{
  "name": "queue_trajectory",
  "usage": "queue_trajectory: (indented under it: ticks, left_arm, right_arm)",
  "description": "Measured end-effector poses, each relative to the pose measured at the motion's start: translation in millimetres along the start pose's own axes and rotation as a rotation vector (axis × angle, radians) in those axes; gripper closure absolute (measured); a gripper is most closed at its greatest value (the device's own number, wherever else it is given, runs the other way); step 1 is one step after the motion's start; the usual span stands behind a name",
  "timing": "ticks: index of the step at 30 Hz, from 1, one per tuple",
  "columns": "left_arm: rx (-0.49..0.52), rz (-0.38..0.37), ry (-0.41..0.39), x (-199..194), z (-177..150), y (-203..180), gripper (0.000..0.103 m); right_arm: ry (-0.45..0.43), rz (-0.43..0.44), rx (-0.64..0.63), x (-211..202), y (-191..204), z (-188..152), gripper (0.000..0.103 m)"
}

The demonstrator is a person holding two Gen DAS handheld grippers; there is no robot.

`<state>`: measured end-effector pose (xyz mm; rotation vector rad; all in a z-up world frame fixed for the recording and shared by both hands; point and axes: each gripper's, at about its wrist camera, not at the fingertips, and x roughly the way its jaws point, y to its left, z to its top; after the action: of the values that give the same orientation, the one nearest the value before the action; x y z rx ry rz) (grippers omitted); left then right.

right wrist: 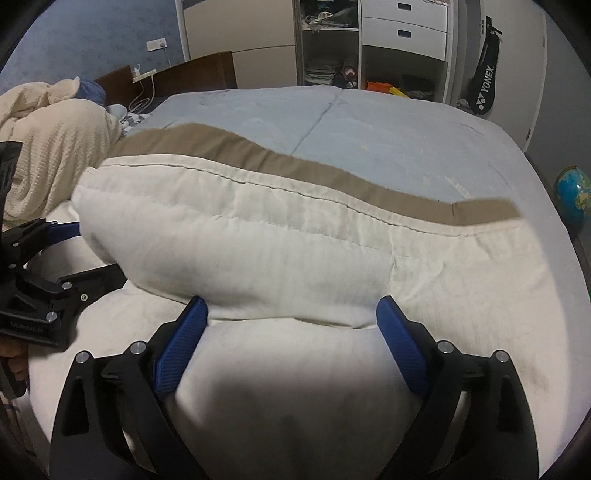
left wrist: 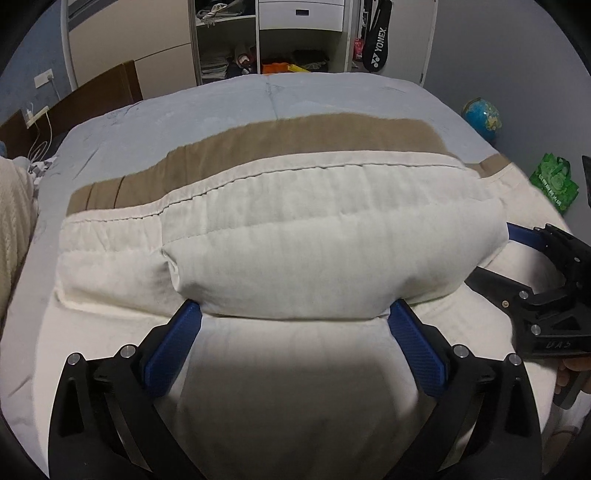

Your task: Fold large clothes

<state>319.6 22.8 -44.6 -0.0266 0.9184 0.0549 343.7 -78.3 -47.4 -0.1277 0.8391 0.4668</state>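
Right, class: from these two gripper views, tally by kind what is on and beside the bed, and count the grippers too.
Grippers: 2 (left gripper, right gripper)
Cream cloth with tan band: 1
Blue duvet: 1
Knitted blanket: 1
Globe: 1
Green bag: 1
Racket bag: 1
Total: 8

I am looking across a bed with a pale blue cover, in a bedroom with blue-grey walls. Its dark wooden headboard stands on the left, with a white power strip and cables on top. Behind the bed an open white wardrobe holds shelves of folded and loose things, with white drawers beside it. A black racket bag hangs on the right. A blue globe and a green bag sit on the floor at right.
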Motion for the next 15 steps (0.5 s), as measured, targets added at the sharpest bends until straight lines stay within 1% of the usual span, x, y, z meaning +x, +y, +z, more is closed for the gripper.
queue_trajectory:
  ticks: [5,7,10,15]
  left_arm:
    - [-0.005,-0.006,-0.016,18,0,0,0.006]
    - [-0.009,0.004,-0.037,21,-3,-1,0.006]
    - [-0.015,0.023,-0.069,26,-7,-3,0.005]
    - [-0.025,0.021,-0.093,33,-11,-1,0.006]
  right_arm:
    - [0.019,-0.008,0.003,17,0,-2,0.013]
    - [0.021,-0.007,0.003,23,-1,-4,0.012]
    - [0.019,-0.008,0.006,28,-3,-6,0.012]
    - [-0.001,-0.006,0.017,37,-6,-10,0.011]
